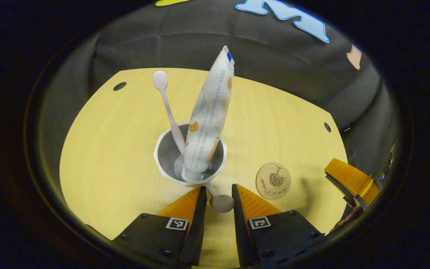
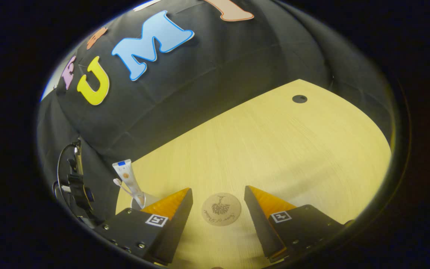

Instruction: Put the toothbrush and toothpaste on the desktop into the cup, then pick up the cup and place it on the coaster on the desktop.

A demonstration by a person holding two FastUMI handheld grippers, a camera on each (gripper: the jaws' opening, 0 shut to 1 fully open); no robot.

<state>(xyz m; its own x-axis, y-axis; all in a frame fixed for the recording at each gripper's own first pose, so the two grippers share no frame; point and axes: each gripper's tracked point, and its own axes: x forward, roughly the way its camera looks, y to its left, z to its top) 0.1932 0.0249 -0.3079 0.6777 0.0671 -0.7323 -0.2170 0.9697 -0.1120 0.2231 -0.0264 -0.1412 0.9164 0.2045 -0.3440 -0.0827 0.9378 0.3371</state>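
Left claw (image 1: 217,196) released | toothbrush (image 1: 170,112), toothpaste (image 1: 207,116) in cup (image 1: 162,164) | coaster (image 1: 273,181) move left | right claw (image 2: 218,207) released

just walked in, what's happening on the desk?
The toothbrush and toothpaste tube already stand in the white cup on the wooden desk. The left gripper is open, straddling the cup's handle. The right gripper hovers open over the empty coaster.
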